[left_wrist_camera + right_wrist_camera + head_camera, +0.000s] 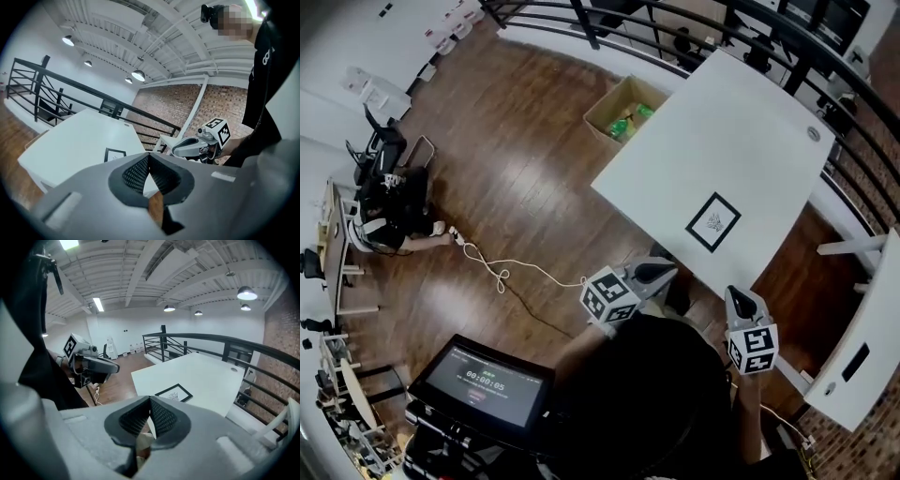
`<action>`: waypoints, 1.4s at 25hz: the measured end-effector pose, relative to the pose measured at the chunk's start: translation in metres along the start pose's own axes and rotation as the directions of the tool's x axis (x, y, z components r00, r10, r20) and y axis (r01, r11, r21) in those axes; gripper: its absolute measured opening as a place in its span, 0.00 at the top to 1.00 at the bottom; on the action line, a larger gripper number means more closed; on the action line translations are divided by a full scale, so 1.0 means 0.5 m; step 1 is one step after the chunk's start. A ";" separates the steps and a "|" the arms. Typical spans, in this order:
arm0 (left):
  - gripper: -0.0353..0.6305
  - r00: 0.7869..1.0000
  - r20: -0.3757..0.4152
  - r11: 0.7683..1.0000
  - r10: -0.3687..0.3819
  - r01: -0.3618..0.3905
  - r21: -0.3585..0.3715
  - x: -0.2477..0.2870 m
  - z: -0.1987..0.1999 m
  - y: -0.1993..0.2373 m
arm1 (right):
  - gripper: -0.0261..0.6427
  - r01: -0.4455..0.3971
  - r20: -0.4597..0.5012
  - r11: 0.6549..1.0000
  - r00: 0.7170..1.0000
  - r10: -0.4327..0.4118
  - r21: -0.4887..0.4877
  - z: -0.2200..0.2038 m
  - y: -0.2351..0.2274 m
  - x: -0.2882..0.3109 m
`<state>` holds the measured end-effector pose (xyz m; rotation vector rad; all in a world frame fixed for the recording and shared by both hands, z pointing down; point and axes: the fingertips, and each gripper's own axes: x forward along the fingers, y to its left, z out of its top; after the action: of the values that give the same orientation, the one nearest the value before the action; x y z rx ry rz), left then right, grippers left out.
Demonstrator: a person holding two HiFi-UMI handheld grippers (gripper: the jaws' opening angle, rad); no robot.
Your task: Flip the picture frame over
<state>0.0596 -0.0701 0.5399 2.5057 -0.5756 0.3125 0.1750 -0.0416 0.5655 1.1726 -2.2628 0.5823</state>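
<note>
Two grippers, both w/ jaws shut tight, nothing in them, hang just short of the table. Going left to right: wood floor (516, 141) w/ a white cable (502, 272), cardboard box (614, 108) at the table's edge, left gripper (661, 271), white table (722, 122) w/ the picture frame (713, 222) lying flat, drawing up, near the front edge, right gripper (738, 297), black railing (853, 80) beyond.

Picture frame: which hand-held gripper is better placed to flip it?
Probably the right hand-held gripper: it points almost straight at the picture frame; the left hand-held gripper aims beside it. Both are shut.
</note>
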 end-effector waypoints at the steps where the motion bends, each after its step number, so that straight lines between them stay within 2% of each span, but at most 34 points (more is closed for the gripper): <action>1: 0.94 1.000 -0.025 1.000 -0.012 0.013 0.015 0.013 0.000 0.017 | 0.97 0.002 -0.015 1.000 1.000 -0.001 0.009 -0.002 -0.006 0.016; 6: 0.94 0.982 -0.185 0.992 -0.028 0.050 0.115 0.072 -0.052 0.102 | 0.97 -0.003 -0.118 0.999 0.993 0.009 0.050 -0.052 -0.023 0.099; 8: 0.94 0.970 -0.242 0.991 -0.025 0.057 0.124 0.098 -0.078 0.148 | 0.97 0.003 -0.165 0.997 0.986 0.009 0.073 -0.068 -0.037 0.134; 14: 0.86 0.909 -0.416 0.990 -0.035 0.088 0.108 0.150 -0.141 0.245 | 0.89 0.039 -0.271 0.989 0.963 0.001 0.144 -0.096 -0.071 0.209; 19: 0.79 0.862 -0.501 0.980 -0.081 0.161 0.117 0.206 -0.178 0.300 | 0.86 0.016 -0.371 0.980 0.927 0.060 0.198 -0.156 -0.087 0.295; 24: 0.75 0.810 -0.583 0.973 -0.063 0.180 0.144 0.234 -0.218 0.327 | 0.83 0.037 -0.417 0.974 0.907 0.061 0.223 -0.195 -0.098 0.334; 33: 0.73 0.758 -0.650 0.964 -0.045 0.205 0.172 0.264 -0.252 0.309 | 0.80 0.063 -0.444 0.969 0.894 0.053 0.241 -0.222 -0.097 0.350; 35: 0.74 0.752 -0.658 0.965 -0.037 0.198 0.171 0.265 -0.259 0.310 | 0.80 0.062 -0.448 0.968 0.893 0.055 0.243 -0.226 -0.095 0.353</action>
<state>0.0921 -0.1602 0.7615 2.3964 -0.0884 1.2059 0.1566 -0.1091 0.7689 1.0217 -1.8235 1.0494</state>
